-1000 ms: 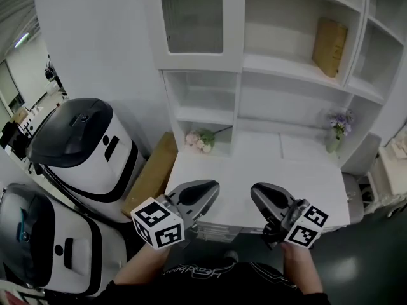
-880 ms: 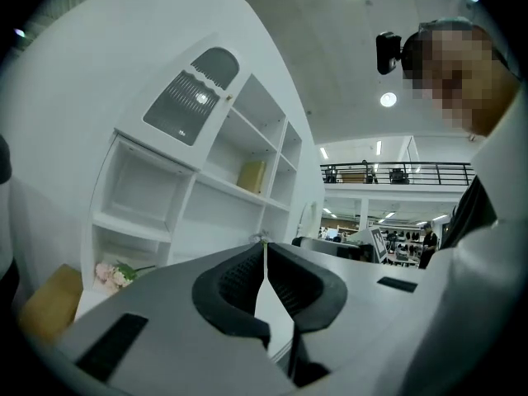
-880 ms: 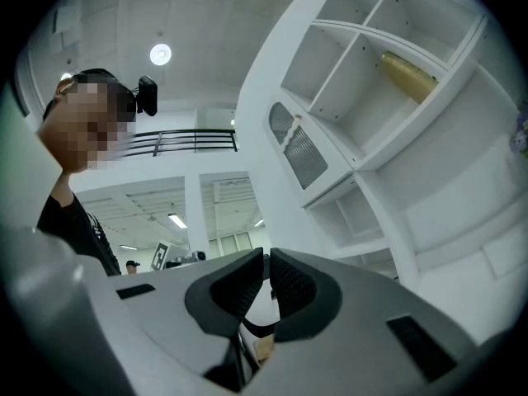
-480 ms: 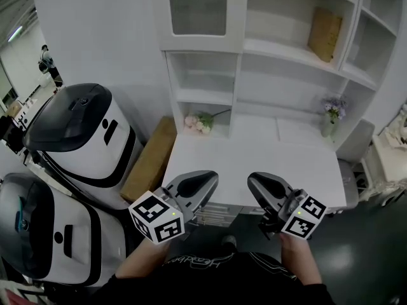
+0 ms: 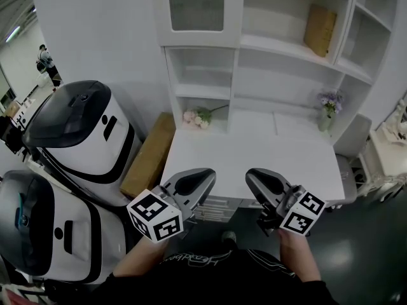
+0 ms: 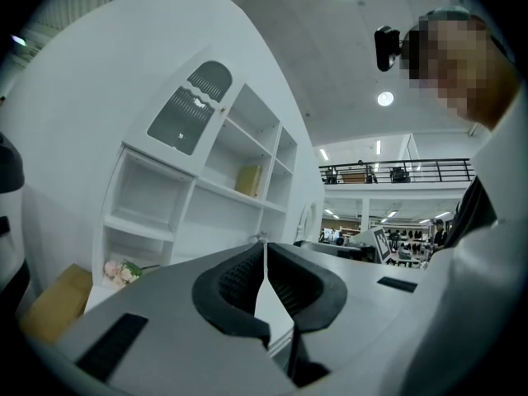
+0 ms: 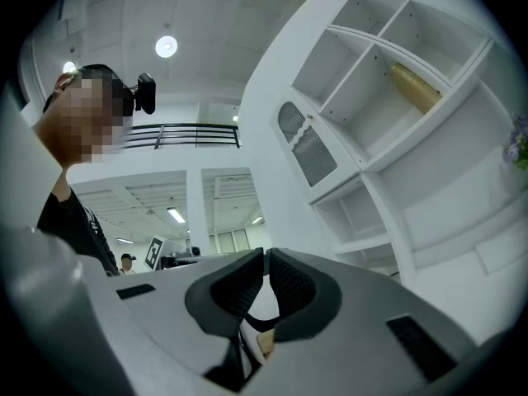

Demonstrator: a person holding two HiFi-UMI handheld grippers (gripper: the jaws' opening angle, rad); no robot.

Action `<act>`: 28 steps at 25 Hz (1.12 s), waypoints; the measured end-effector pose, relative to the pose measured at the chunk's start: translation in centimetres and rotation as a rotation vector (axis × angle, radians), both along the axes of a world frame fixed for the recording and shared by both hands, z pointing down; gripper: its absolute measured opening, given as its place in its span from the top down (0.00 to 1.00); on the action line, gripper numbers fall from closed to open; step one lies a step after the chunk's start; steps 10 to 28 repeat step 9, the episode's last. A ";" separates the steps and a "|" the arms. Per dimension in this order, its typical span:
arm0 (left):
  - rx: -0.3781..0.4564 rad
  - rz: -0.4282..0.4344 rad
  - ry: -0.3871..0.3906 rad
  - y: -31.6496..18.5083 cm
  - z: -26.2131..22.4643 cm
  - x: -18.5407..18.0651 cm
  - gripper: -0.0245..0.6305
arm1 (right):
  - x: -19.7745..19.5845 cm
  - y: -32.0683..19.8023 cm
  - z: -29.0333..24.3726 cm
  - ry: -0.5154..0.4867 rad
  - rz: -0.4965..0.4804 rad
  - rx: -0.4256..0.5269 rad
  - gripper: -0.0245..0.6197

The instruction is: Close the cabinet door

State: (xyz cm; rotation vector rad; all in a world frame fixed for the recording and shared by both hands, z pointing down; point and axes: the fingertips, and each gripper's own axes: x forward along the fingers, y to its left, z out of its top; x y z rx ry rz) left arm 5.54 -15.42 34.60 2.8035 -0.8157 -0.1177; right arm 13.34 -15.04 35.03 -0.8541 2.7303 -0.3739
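Note:
The white cabinet door, with a glass panel, is at the top left of the shelf unit and looks flat against its front. It also shows as a dark-paned door in the left gripper view and as a door in the right gripper view. My left gripper and right gripper hover side by side over the front edge of the white desk, well short of the door. Both are shut with nothing between the jaws, as the left gripper and right gripper show close up.
Two white-and-black machines stand at the left, with a cardboard box on the floor beside the desk. Pink flowers, a vase of purple flowers and a brown box sit on the shelves.
Both grippers have drawn back a little from the shelf unit toward the desk's front edge, still shut. The head view has shifted slightly.

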 end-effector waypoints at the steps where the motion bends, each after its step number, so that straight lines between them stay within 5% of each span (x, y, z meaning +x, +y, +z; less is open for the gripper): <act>1: 0.003 0.002 0.003 0.1 0.0 -0.1 0.91 | -0.1 0.1 0.0 0.001 0.001 0.001 0.88; 28: 0.002 0.004 -0.004 0.7 0.2 -0.6 0.91 | -0.8 0.9 0.1 0.009 0.001 0.002 0.88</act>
